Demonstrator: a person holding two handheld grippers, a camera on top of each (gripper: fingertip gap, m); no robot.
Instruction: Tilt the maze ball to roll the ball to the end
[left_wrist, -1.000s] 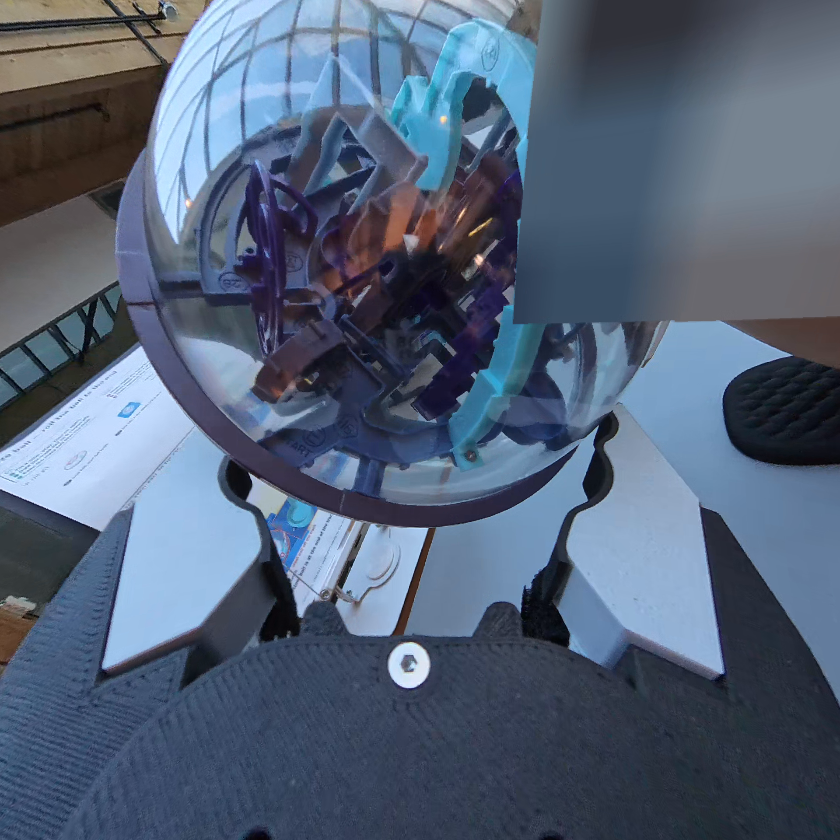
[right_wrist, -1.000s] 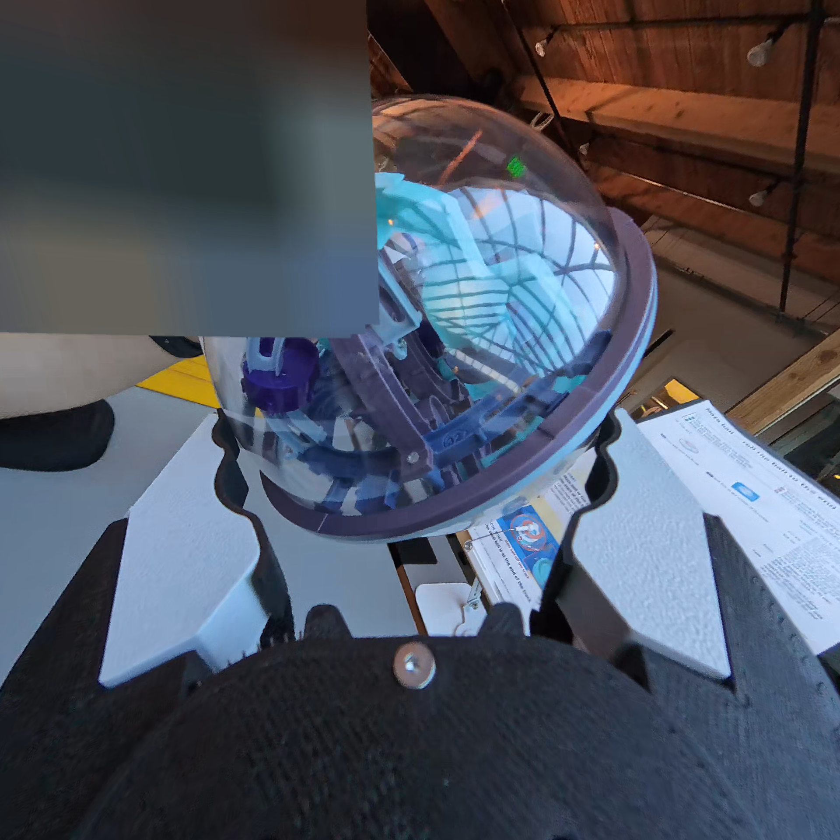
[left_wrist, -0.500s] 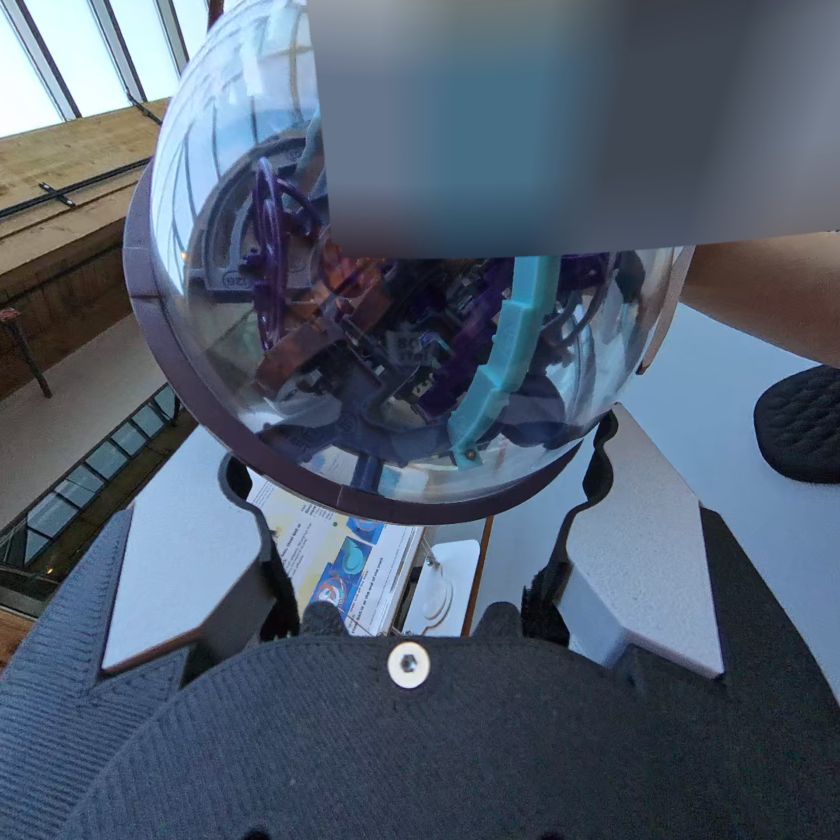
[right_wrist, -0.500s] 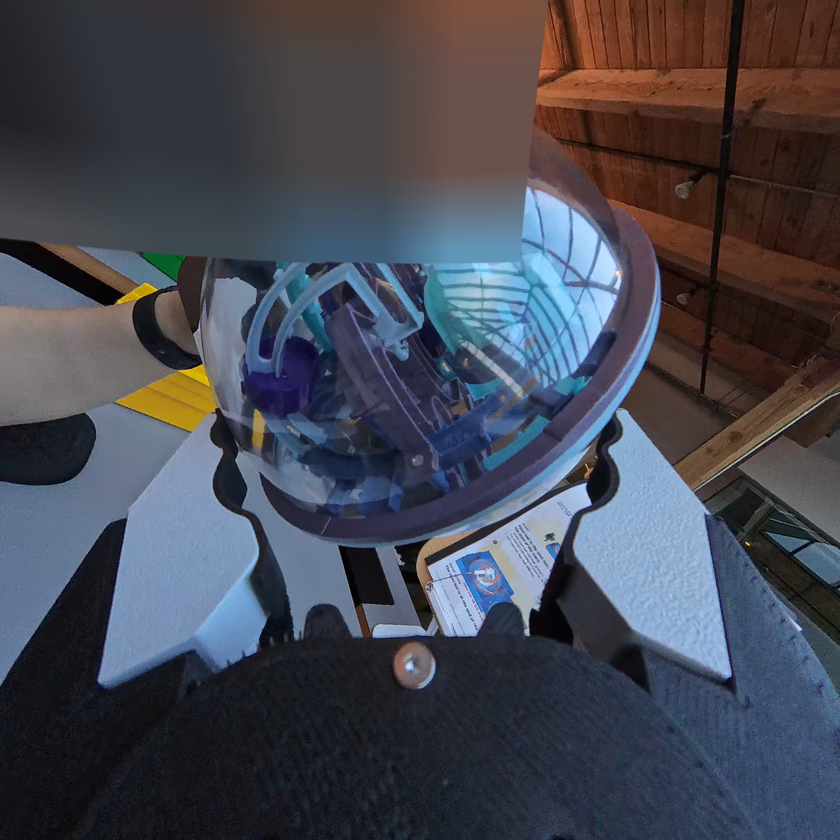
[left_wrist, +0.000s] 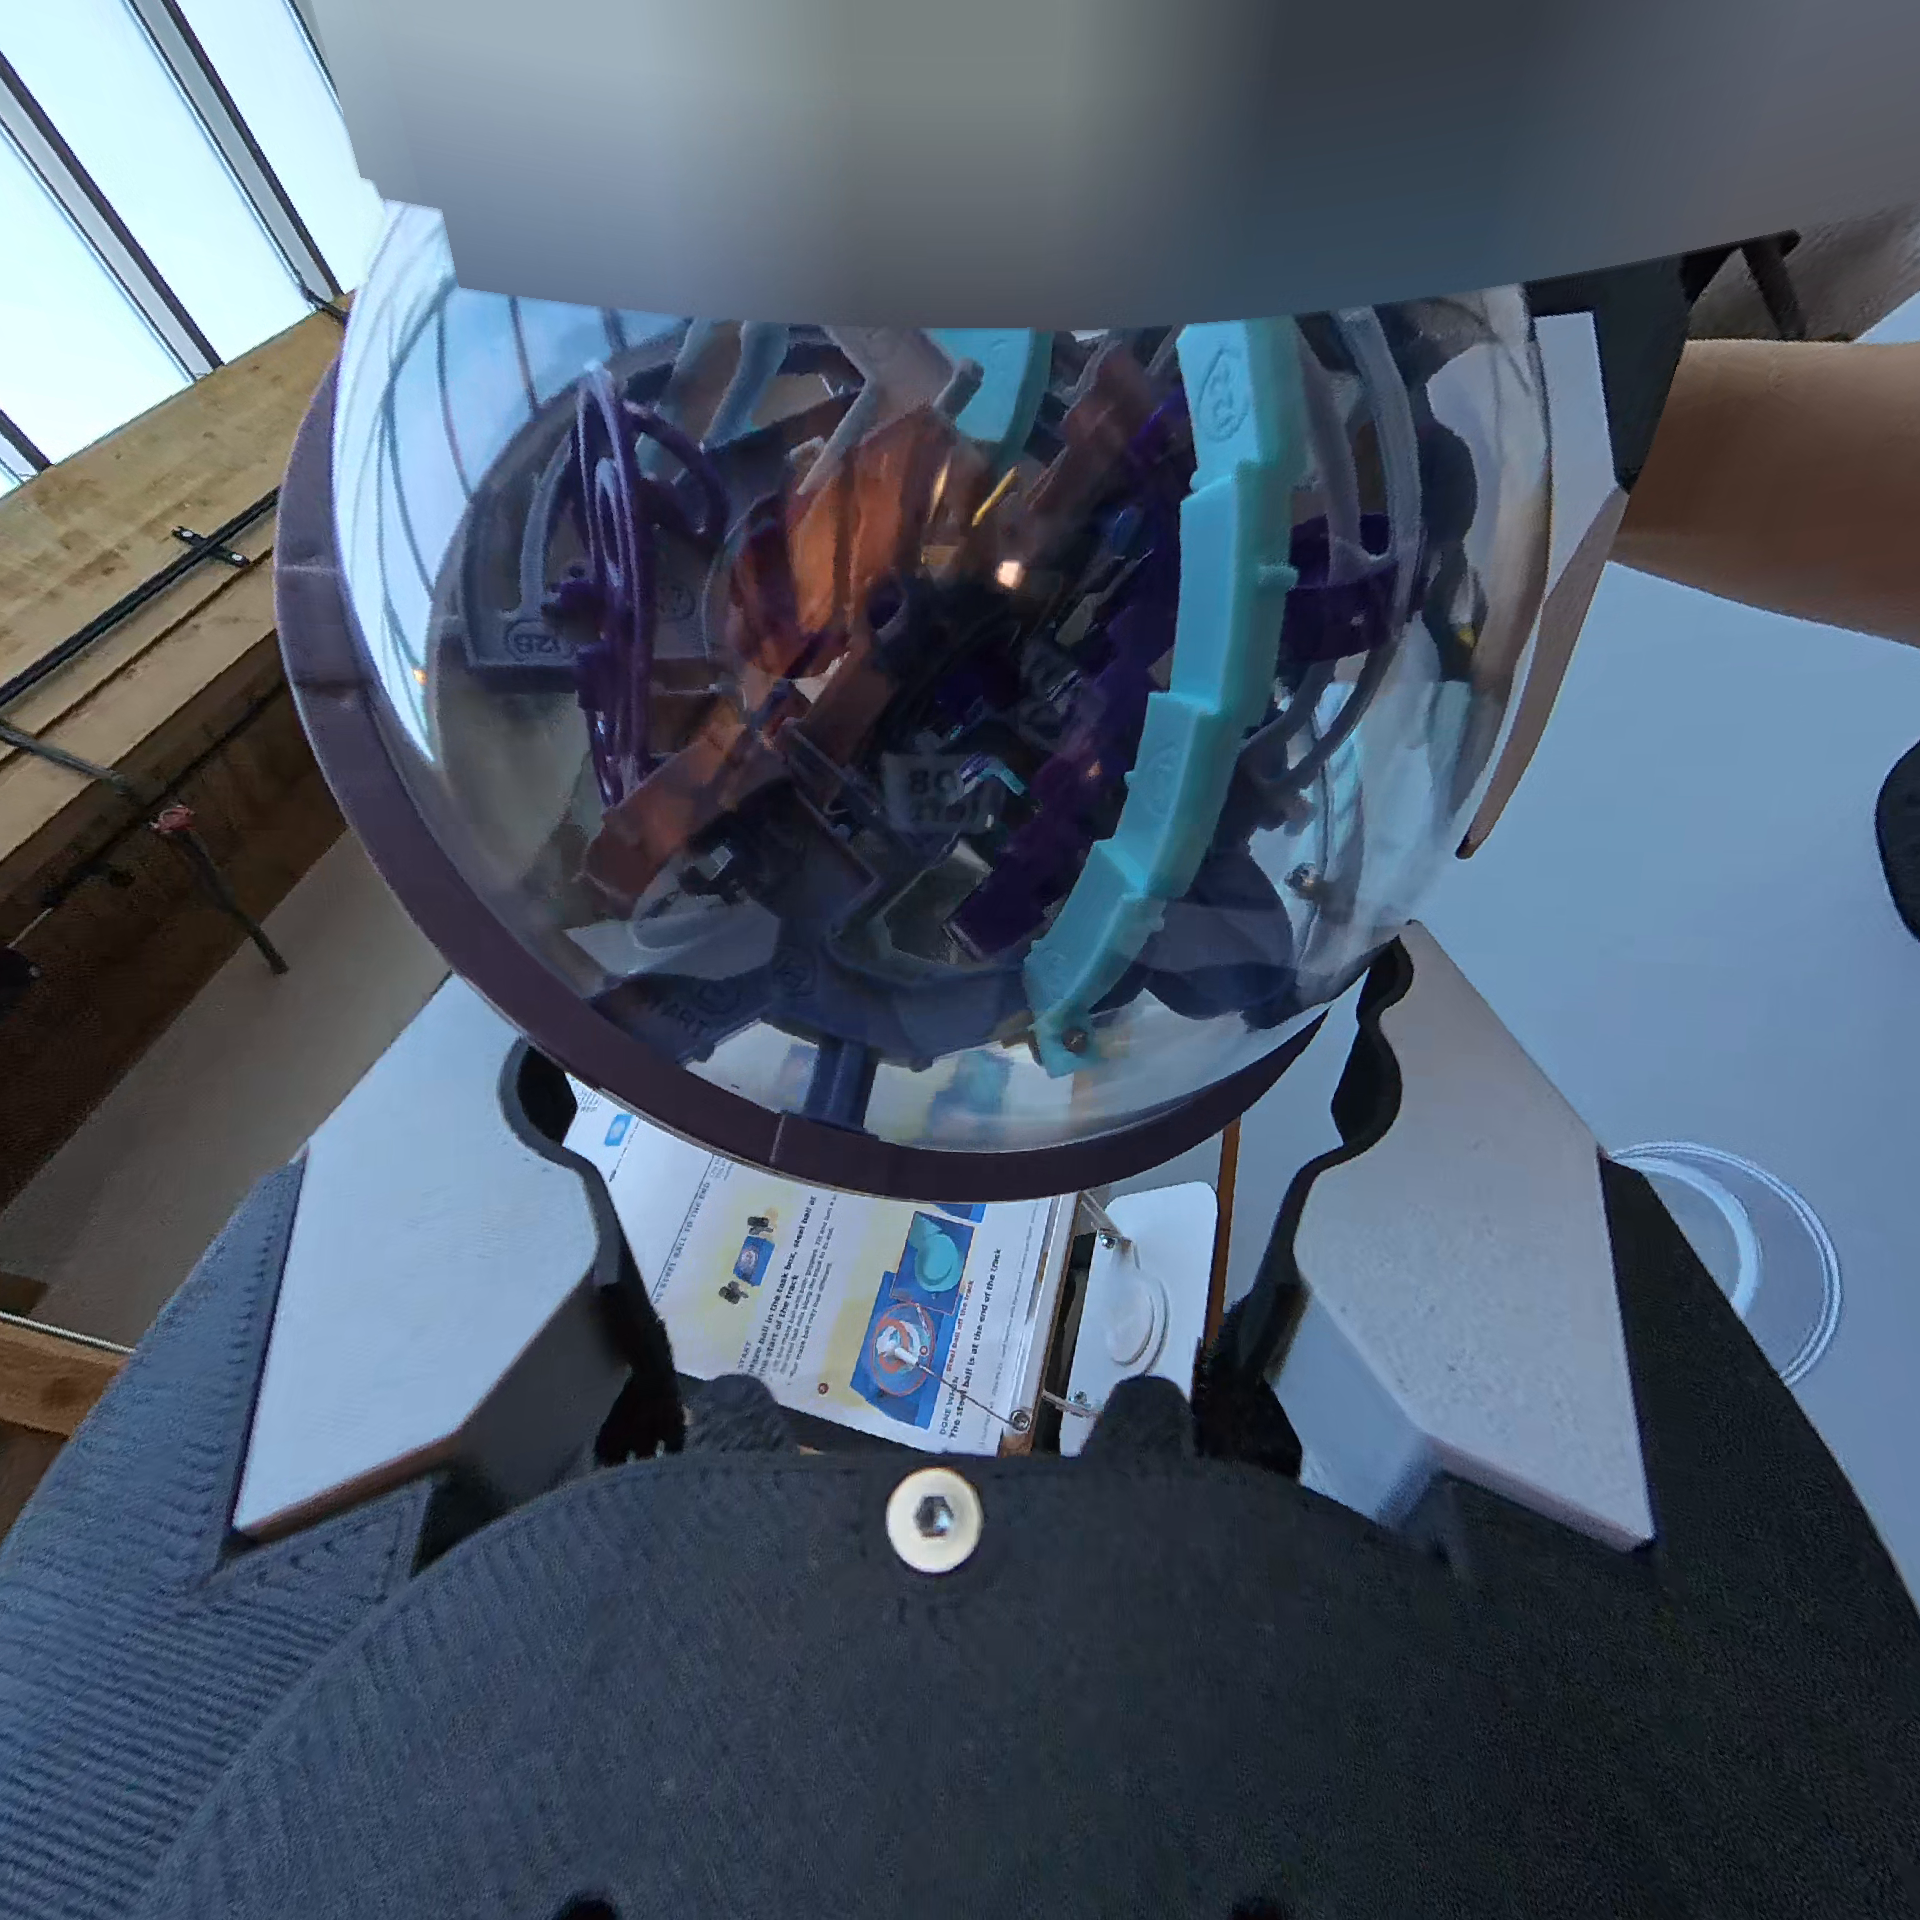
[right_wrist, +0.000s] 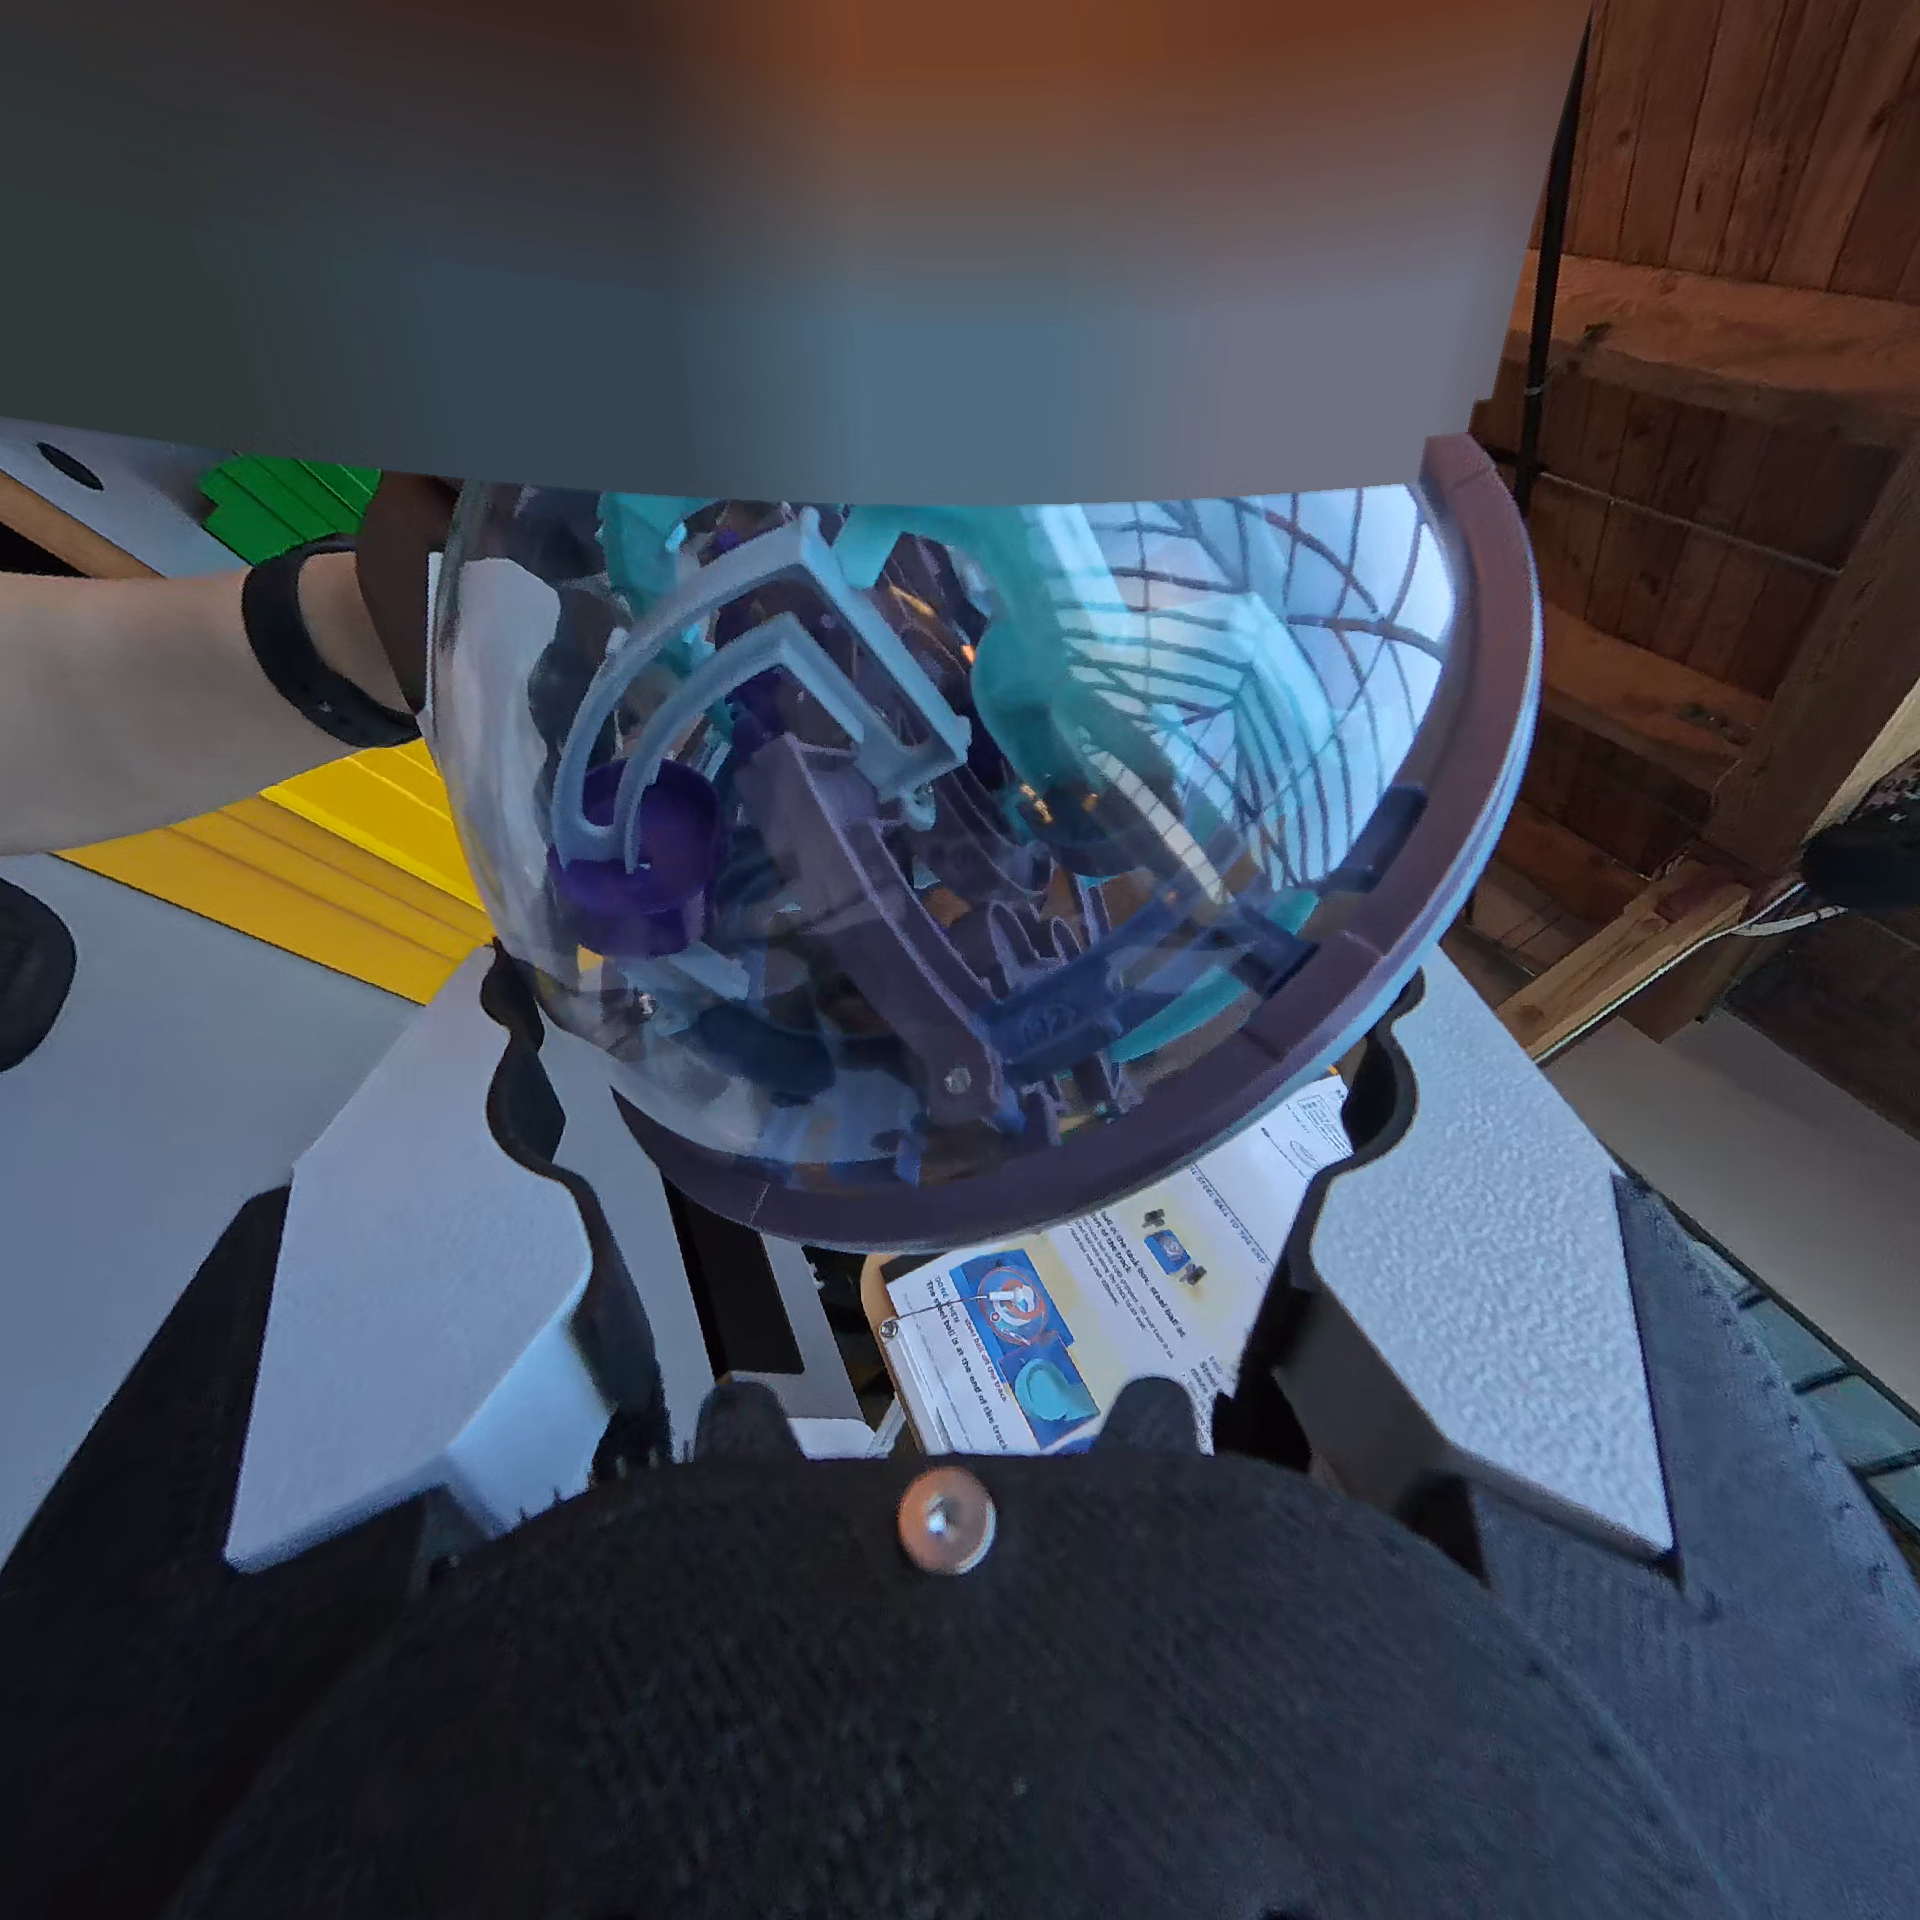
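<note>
Both claws, left gripper (left_wrist: 951, 1049) and right gripper (right_wrist: 940, 1039), cradled the clear maze ball (left_wrist: 914, 675) between wide fingers; slow, small tilts seemed wisest

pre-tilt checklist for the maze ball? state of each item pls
1. Left hand-held gripper on the maze ball: ok, sphere sits between its fingers.
2. Right hand-held gripper on the sphere: ok, same.
3. Sphere clear of the table: ok, held in the air.
4. Steel ball located: cannot tell, hidden among the tracks.
5. Upper sphere visible: not ok, blurred over.
6. Instruction sheet below: ok, not touching.
</note>
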